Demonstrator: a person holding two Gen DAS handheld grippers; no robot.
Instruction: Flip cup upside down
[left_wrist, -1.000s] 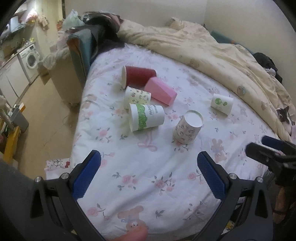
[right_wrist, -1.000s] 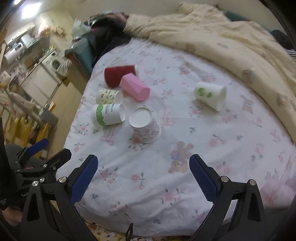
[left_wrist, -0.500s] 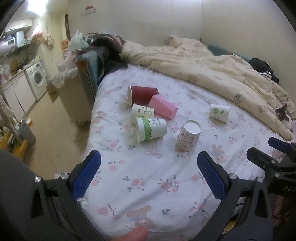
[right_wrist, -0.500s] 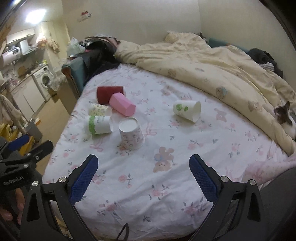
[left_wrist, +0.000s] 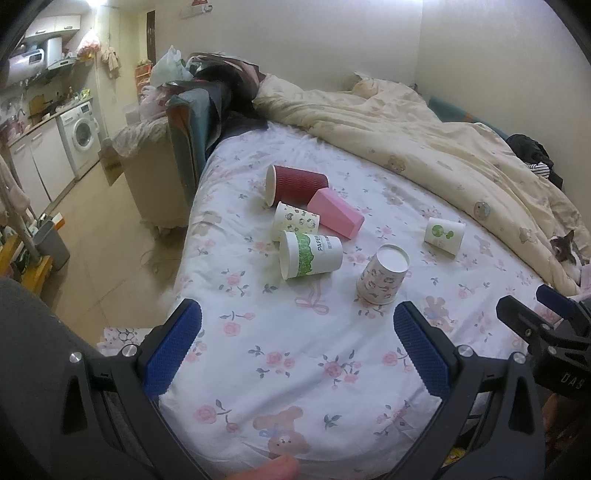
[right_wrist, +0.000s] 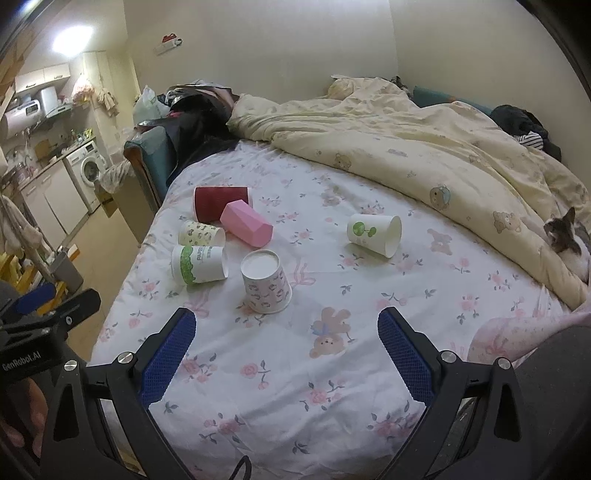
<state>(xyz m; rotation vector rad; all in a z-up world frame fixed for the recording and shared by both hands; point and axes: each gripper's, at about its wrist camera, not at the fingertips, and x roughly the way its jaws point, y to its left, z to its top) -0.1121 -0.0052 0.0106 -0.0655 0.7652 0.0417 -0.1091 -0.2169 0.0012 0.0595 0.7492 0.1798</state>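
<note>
Several cups lie on a floral bed sheet (left_wrist: 295, 350). A floral paper cup (left_wrist: 382, 275) (right_wrist: 264, 282) stands upside down near the middle. On their sides lie a green-banded cup (left_wrist: 310, 254) (right_wrist: 197, 264), a small patterned cup (left_wrist: 295, 221) (right_wrist: 201, 233), a dark red cup (left_wrist: 295, 183) (right_wrist: 219, 203), a pink cup (left_wrist: 336, 218) (right_wrist: 247, 223) and a white cup with a green print (left_wrist: 443, 236) (right_wrist: 375, 234). My left gripper (left_wrist: 297, 350) and right gripper (right_wrist: 286, 354) are both open and empty, held back over the bed's near edge.
A cream duvet (right_wrist: 424, 155) covers the far and right side of the bed, with a cat (right_wrist: 565, 240) on it at the right. A chair piled with clothes (left_wrist: 199, 110) stands at the bed's left, and a washing machine (left_wrist: 83, 136) beyond.
Both grippers have drawn back and tilted up from the bed, so the cups look smaller and more of the room shows. No cup has moved.
</note>
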